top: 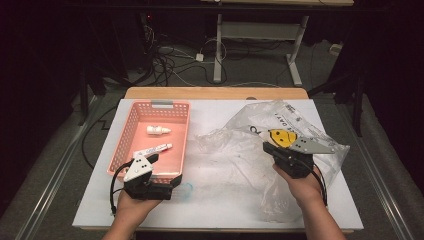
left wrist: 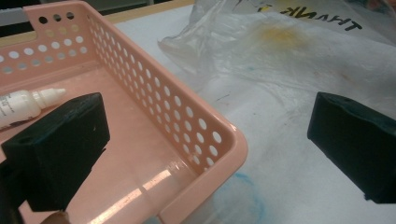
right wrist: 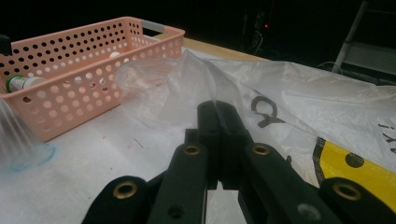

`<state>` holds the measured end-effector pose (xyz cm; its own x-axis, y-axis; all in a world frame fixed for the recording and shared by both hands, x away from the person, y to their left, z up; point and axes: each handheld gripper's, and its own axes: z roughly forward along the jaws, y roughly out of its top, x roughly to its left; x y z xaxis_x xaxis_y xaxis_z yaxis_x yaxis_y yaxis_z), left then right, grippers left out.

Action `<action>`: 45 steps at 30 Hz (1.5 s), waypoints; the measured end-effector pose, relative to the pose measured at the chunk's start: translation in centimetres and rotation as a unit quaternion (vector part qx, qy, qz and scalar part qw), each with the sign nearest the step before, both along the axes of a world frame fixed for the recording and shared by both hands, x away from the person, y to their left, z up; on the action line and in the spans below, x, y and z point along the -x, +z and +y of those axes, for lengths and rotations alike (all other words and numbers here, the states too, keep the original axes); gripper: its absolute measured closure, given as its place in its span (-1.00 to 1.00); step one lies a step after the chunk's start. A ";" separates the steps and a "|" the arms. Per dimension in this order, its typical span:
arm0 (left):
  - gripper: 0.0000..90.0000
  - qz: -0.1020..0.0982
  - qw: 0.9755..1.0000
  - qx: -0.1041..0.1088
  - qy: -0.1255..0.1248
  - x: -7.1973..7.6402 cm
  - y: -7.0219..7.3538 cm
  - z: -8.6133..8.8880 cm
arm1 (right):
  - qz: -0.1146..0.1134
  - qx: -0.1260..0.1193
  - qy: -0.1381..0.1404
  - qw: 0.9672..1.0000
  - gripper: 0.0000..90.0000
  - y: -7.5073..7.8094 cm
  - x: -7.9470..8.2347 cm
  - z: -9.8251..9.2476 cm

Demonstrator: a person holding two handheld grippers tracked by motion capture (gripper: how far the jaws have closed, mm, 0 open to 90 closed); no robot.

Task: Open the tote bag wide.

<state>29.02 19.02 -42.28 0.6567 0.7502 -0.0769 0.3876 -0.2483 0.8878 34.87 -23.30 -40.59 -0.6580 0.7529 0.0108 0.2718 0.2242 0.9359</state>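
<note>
Clear plastic bag [right wrist: 187, 84] pinched in right tool [right wrist: 219, 114] — left tool [left wrist: 205, 144] gaping

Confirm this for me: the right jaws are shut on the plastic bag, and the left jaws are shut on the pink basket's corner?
Not quite. The left gripper is open: in the left gripper view its jaws stand wide apart, astride the pink basket corner without pressing it. The right gripper is indeed shut on the plastic bag.

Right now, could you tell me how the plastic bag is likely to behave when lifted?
Probably floppy: the plastic bag lies crumpled and tents up where the right gripper pinches it. It looks thin and clear, so likely very light. It may drag across the table rather than rise whole.
</note>
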 end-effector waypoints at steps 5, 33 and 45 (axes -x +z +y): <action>-1.00 0.008 1.000 0.001 0.008 -0.2 0.0 0.5 | -0.008 -0.007 -0.001 1.000 1.00 0.5 0.2 -0.2; -1.00 0.013 0.996 0.008 0.091 -1.3 0.6 7.0 | -0.043 -0.044 0.003 0.998 1.00 2.7 0.9 -0.7; -1.00 0.021 0.992 0.016 0.120 -1.7 0.1 9.4 | -0.039 -0.045 0.003 0.998 1.00 2.6 0.9 -0.6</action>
<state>30.71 28.41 -42.19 0.4545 0.8817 -0.1265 0.4693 -0.1162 0.8754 33.95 -23.90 -37.98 -0.6643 0.7470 0.0260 0.1956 0.1402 0.9706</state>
